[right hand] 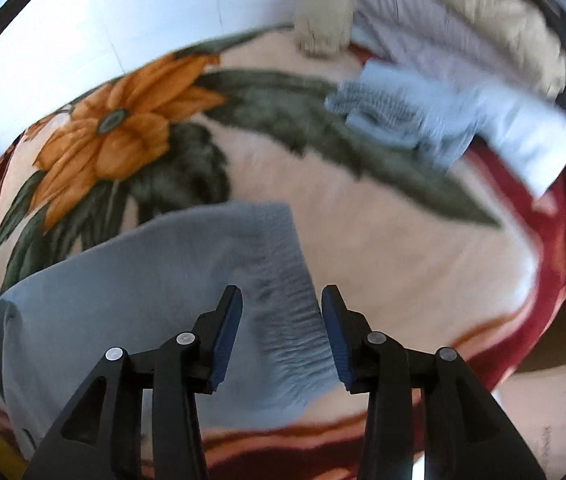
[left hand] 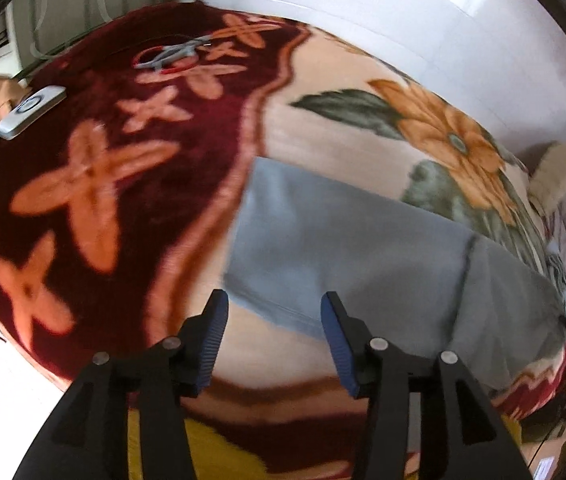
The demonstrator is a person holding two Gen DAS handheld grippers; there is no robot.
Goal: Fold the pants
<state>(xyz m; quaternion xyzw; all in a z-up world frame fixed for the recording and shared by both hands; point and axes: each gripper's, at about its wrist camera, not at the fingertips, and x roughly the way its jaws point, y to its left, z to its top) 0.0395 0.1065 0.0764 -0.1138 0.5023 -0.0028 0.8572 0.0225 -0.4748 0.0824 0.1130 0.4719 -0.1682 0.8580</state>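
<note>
The grey-blue pants (left hand: 343,248) lie flat on a flowered blanket (left hand: 95,184), folded lengthwise. My left gripper (left hand: 275,312) stands open over their near left corner, and nothing is between its blue pads. In the right wrist view the pants (right hand: 123,280) stretch to the left, and their ribbed waistband (right hand: 295,320) lies below the gap of my right gripper (right hand: 281,308). That gripper is open too, and its pads do not press on the cloth. Both views are blurred.
A pile of other clothes (right hand: 443,40) lies at the blanket's far right, with a grey knit piece (right hand: 387,112) in front of it. A silver device (left hand: 31,110) and a red-grey cable (left hand: 171,58) rest on the dark red part. A white wall (left hand: 363,8) runs behind.
</note>
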